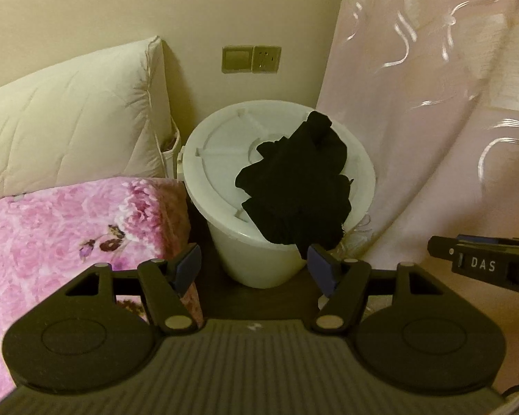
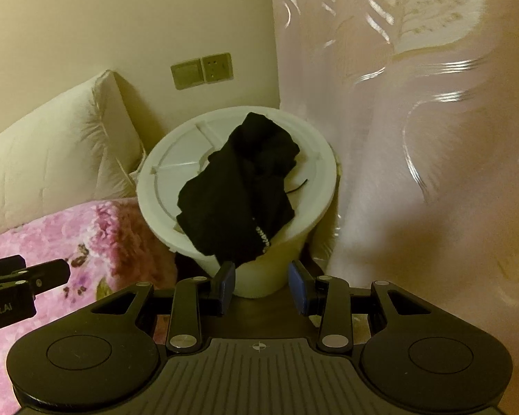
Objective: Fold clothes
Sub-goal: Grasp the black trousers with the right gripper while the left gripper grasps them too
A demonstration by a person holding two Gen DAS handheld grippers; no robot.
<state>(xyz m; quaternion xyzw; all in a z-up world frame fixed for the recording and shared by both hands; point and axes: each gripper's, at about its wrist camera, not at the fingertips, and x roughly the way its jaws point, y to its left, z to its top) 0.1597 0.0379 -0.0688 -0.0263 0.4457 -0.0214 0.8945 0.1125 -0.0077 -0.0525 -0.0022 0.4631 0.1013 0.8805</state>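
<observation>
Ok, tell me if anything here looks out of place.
The black garment lies crumpled on the white bucket's lid, one end drooping over the front rim, unfolded. Nothing looks spilled or damaged.

The letters "DAS" stand in pale capitals on the dark body of the right gripper point(image 1: 481, 264), seen at about three o'clock in the left wrist view. On the body of the left gripper point(image 2: 3, 309), at about nine o'clock in the right wrist view, a mirrored mark reads roughly "obot.AI", its start cut off by the edge. A line of small white print runs along the hem of the black garment point(image 2: 235, 193), too small to read
</observation>
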